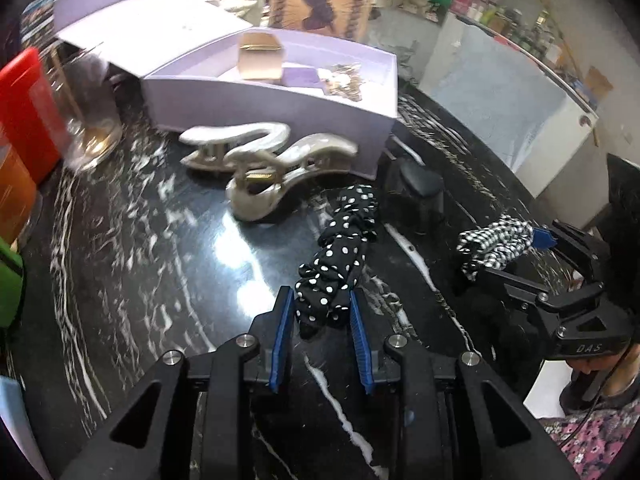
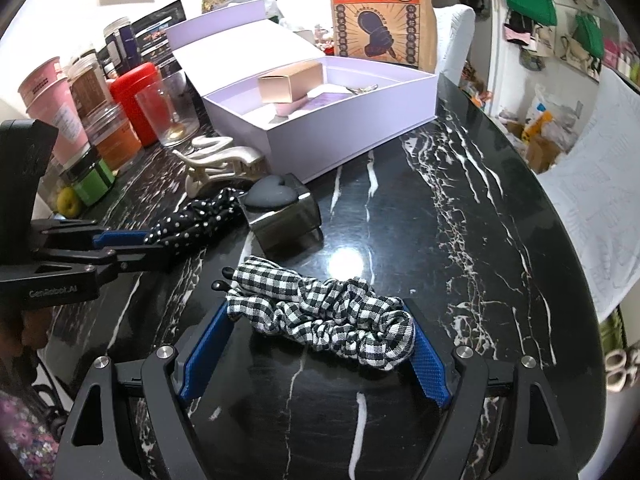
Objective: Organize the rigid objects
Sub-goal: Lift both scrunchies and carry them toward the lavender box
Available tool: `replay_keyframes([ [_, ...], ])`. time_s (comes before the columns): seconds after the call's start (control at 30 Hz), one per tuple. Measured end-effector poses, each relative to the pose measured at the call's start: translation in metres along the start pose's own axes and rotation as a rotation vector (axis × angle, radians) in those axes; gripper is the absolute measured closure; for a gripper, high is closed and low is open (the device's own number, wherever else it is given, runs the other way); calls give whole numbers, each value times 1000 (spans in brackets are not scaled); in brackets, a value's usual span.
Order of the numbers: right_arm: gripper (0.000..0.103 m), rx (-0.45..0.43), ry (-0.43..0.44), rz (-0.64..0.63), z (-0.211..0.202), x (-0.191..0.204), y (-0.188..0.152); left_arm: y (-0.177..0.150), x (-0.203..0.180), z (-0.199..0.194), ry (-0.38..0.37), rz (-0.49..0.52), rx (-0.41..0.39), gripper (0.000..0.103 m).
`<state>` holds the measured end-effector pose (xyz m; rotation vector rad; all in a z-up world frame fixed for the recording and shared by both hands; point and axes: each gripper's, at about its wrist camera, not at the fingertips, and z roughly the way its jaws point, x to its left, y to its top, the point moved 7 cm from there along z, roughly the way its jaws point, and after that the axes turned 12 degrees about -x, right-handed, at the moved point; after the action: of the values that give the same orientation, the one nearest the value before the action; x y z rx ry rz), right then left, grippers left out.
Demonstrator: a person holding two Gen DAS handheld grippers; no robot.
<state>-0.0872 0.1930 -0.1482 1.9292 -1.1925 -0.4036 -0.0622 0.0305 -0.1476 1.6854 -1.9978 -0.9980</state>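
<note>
A black polka-dot fabric headband lies on the black marble table. My left gripper is shut on its near end, both blue pads pressing the cloth. In the right wrist view the same gripper comes in from the left, clamped on the dotted cloth. A black-and-white gingham headband spans my right gripper, one blue pad against each end. The left wrist view has that gripper at the right with the gingham headband in it.
Two cream hair claws lie before an open lilac box that holds a rose-gold carton. A chrome block with a black heart sits between the headbands. Jars, cups and a red canister crowd the left edge.
</note>
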Motion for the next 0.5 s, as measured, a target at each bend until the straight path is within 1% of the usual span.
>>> replay_keyframes([
  [0.07,20,0,-4,2,-1,-1,0,1,-3,4,-20,2,12,75],
  [0.27,20,2,-15,12,-1,-5,1,6,-5,6,-17,15,9,74],
  [0.33,20,5,-16,16,0,-6,1,9,-6,6,-18,20,0,68],
  [0.37,20,7,-17,17,1,-6,1,10,-6,6,-17,23,-6,57],
  [0.4,20,8,-16,19,1,-6,1,12,-7,6,-14,27,-13,40],
  [0.43,20,9,-16,21,1,-6,1,13,-7,6,-13,29,-17,29],
  [0.47,20,9,-16,21,1,-7,1,15,-7,5,-13,30,-27,14],
  [0.5,20,8,-16,22,1,-7,1,17,-7,5,-19,29,-39,14],
])
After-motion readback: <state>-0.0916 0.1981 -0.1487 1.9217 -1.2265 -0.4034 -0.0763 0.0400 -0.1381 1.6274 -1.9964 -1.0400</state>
